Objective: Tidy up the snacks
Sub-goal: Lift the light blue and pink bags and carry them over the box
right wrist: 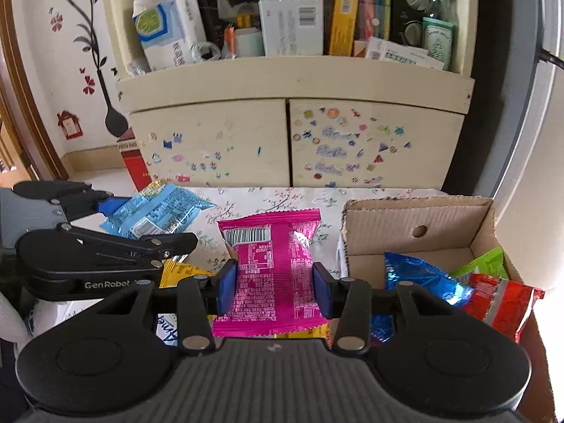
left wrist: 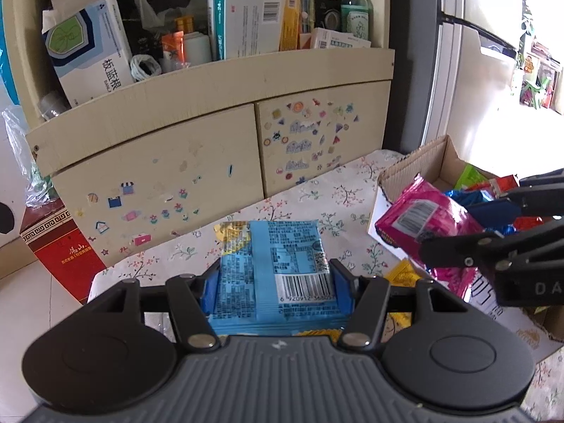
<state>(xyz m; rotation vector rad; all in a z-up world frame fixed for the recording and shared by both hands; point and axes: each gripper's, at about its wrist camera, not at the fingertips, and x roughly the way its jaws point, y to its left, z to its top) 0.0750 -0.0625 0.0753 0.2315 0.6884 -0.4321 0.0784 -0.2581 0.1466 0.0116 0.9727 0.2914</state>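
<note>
My left gripper (left wrist: 273, 285) is shut on a blue snack packet (left wrist: 278, 257), barcode side up, held above the floral tablecloth (left wrist: 317, 194). My right gripper (right wrist: 275, 287) is shut on a pink snack packet (right wrist: 273, 264), its blue pads pressing both sides. In the left wrist view the right gripper (left wrist: 469, 232) comes in from the right with the pink packet (left wrist: 423, 218), close to the cardboard box (left wrist: 440, 162). In the right wrist view the left gripper (right wrist: 105, 222) sits at the left with the blue packet (right wrist: 158, 211). The box (right wrist: 416, 211) holds blue, green and red packets.
A cream cabinet (right wrist: 292, 81) with sticker-covered doors stands behind the table, its open shelf crammed with boxes and bottles. Yellow packets (right wrist: 179, 271) lie on the cloth under the grippers. A red carton (left wrist: 60, 246) stands on the floor at the left.
</note>
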